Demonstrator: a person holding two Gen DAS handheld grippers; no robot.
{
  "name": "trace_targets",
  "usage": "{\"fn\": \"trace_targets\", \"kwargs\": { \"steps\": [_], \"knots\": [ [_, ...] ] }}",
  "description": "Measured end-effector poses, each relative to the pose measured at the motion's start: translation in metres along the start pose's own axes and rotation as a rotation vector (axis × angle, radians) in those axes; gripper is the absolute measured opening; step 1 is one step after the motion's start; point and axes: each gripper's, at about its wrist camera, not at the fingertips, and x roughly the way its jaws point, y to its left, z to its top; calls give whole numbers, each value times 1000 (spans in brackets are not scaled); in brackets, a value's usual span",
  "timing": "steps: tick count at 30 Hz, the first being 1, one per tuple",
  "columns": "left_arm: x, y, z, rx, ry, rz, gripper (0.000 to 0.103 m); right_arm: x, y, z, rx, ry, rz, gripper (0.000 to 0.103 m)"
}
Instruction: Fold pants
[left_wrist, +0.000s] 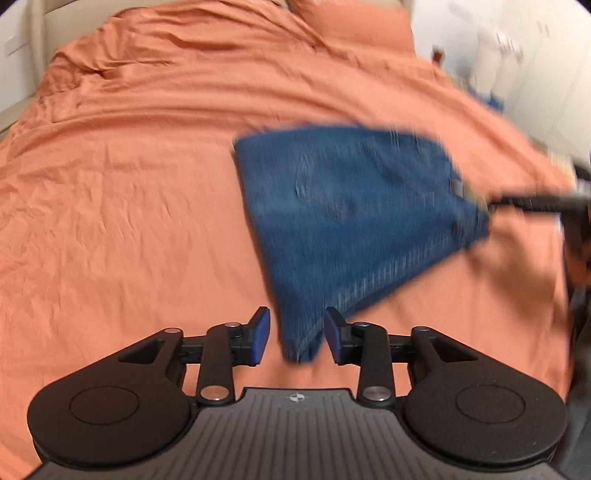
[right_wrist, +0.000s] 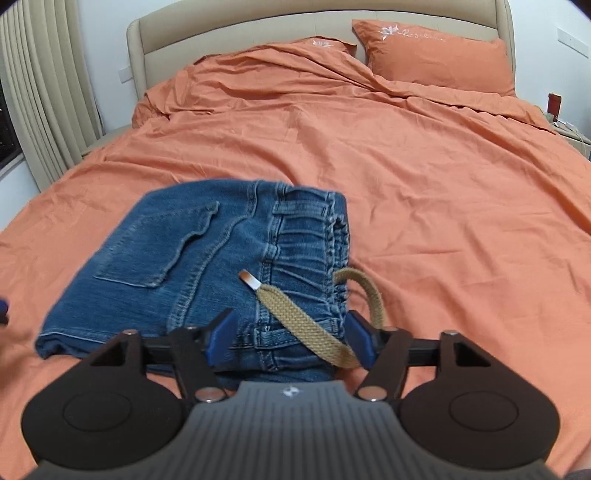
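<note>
Orange bedding (right_wrist: 406, 155) serves as folding surface; folded pants (right_wrist: 207, 266) lie near its front edge, waistband and tan drawstring (right_wrist: 306, 325) nearest. Left gripper (left_wrist: 297, 336) and right gripper (right_wrist: 290, 336) are spread, pads clear of denim, apparently released

Left wrist view: jeans (left_wrist: 354, 206) motion-blurred, seams and pocket smeared; other gripper (left_wrist: 535, 201) cut off at right edge, jaws unreadable. Right wrist view: near edge of jeans hidden behind gripper body; pillow (right_wrist: 436, 55) embroidery too small to read.
</note>
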Motion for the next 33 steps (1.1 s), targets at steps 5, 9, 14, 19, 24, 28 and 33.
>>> {"fn": "trace_targets", "kwargs": {
  "steps": [5, 9, 14, 19, 24, 28, 33],
  "knots": [
    [2, 9, 36, -82, -56, -4, 58, -17, -12, 17, 63, 44, 16, 70],
    [21, 12, 55, -119, -57, 11, 66, -8, -27, 30, 166, 98, 58, 73],
    [46, 20, 67, -141, -23, 21, 68, 19, -42, 37, 251, 154, 71, 82],
    [71, 22, 77, -125, 18, 27, 73, 51, -56, 42, 303, 195, 103, 82],
    [98, 32, 82, -139, 62, 14, 73, 79, -65, 48, 315, 216, 130, 82],
    [118, 48, 83, -187, 94, -53, 73, 100, -72, 46, 343, 233, 216, 82],
    [144, 78, 77, -342, 109, -205, 73, 120, -86, 36, 419, 243, 344, 82]
  ]
}}
